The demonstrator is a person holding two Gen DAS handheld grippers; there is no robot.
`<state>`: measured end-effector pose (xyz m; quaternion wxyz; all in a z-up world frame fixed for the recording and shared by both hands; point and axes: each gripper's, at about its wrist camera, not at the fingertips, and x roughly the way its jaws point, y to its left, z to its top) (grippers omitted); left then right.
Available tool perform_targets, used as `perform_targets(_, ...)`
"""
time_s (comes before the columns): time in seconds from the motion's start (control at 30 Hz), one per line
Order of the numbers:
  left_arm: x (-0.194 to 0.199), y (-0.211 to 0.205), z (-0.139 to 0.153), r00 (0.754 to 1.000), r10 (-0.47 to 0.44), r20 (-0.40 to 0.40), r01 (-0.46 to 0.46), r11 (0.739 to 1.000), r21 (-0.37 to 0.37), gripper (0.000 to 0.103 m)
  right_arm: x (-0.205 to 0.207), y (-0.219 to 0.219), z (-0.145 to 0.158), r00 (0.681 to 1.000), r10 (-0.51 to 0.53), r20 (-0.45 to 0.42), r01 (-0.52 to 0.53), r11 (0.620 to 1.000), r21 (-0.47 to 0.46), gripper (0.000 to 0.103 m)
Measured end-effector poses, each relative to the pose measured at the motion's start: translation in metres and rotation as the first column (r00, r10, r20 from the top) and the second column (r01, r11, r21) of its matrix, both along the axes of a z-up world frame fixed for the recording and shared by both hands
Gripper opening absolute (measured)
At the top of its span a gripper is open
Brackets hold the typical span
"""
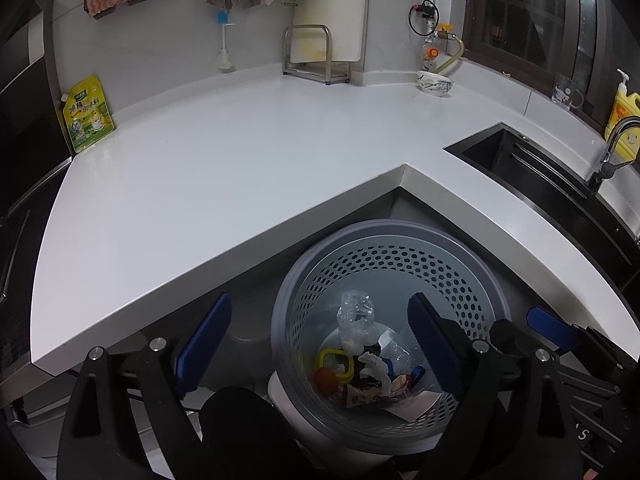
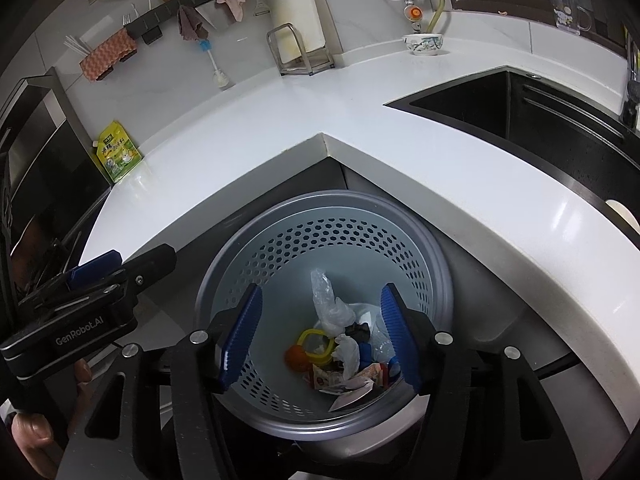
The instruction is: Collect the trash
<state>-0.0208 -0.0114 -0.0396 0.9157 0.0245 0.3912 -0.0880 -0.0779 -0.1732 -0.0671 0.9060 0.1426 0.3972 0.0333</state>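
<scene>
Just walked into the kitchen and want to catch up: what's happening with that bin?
A person holds both grippers over the bin tucked under the counter corner. The left gripper and right gripper are open and empty. Wrappers and crumpled plastic already lie inside. A green pouch stands on the counter.

The trash bin serves as landmark. In the left wrist view its near rim is cut off behind the left gripper and a dark shape. The wrappers at its bottom overlap, their print too small to read. Far right of the bin, the detergent bottle is clipped by the edge.
</scene>
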Motion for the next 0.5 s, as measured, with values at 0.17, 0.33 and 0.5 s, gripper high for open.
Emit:
perform_targets(0.17, 0.0005, 0.0015, 0.0009, 1.0, 0.004, 0.001, -0.004, 1.0, -0.003, 0.094, 0.0001, 0.0003, 0.0003, 1.0, -0.002, 0.0, 0.002, 1.0, 0.0, 0.062)
perform_targets(0.33, 0.0, 0.002, 0.0007, 1.0, 0.007, 0.003, -0.007, 1.0, 0.001, 0.095, 0.0005, 0.0001, 0.0002, 1.0, -0.006, -0.002, 0.006, 1.0, 0.002, 0.062)
perform_targets(0.5, -0.0004, 0.0018, 0.0004, 1.0, 0.013, 0.003, -0.013, 1.0, 0.006, 0.097, 0.0007, -0.0007, 0.0001, 1.0, -0.006, -0.001, 0.006, 1.0, 0.001, 0.063)
